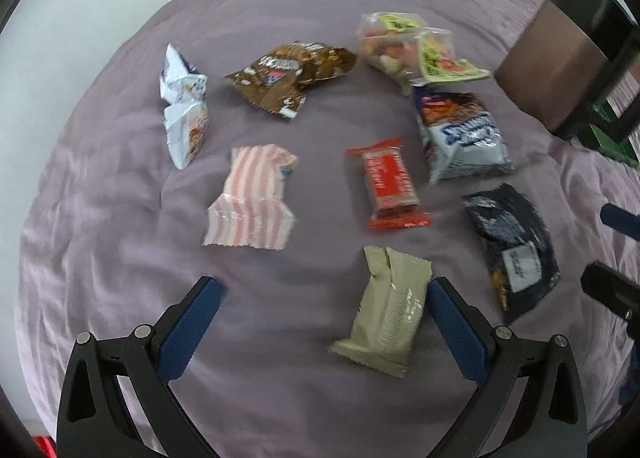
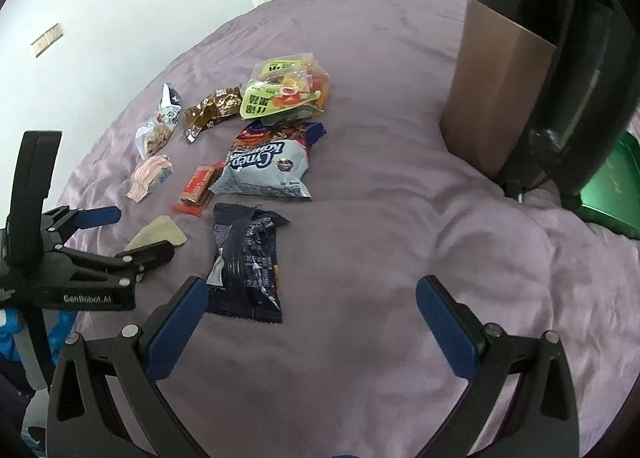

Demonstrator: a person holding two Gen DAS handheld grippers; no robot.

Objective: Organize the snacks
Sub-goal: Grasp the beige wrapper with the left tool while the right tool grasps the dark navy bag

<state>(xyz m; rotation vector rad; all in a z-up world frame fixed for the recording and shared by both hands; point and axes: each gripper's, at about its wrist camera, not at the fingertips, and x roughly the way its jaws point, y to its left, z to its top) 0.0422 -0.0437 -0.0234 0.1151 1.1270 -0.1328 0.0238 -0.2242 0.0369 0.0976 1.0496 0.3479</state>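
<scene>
— So which way did the beige packet (image 1: pixel 386 310) lie?

— Lengthwise away from the left gripper (image 1: pixel 324 290), crimped ends near and far, tipped slightly right; it sat on the mauve bedsheet (image 1: pixel 120 186) just inside the spread right finger; nothing grasped.

— And the others?

— Glossy, crinkled film mostly; the red bar (image 1: pixel 390 182) ran near-to-far; the pink-striped wrapper (image 1: pixel 254 198) was crumpled; the grey-and-blue bag (image 2: pixel 266 166) read "Cmep" in part; the dark packet (image 2: pixel 248 262) lay lengthwise before the right gripper (image 2: pixel 312 292), whose jaws stood wide and empty; "GenRobot.AI" marked the left one.
</scene>
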